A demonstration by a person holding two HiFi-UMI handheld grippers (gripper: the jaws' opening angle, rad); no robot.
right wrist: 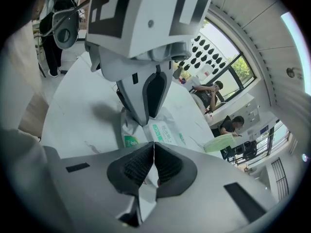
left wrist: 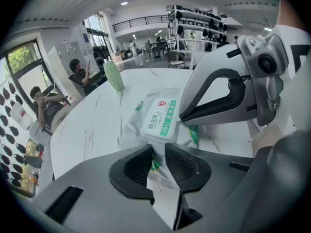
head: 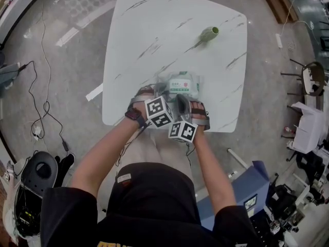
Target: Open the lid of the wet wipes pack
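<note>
Two tools, one pack: my left tongs [left wrist: 158, 152] clamp the near film edge of the wet wipes pack [head: 181, 84], anchoring it at the near edge of the counter [head: 154, 30]. My right tongs [right wrist: 154, 147] are pressed together just right of them, perhaps nipping film. The lid [left wrist: 162, 123] lies flat, unopened.
</note>
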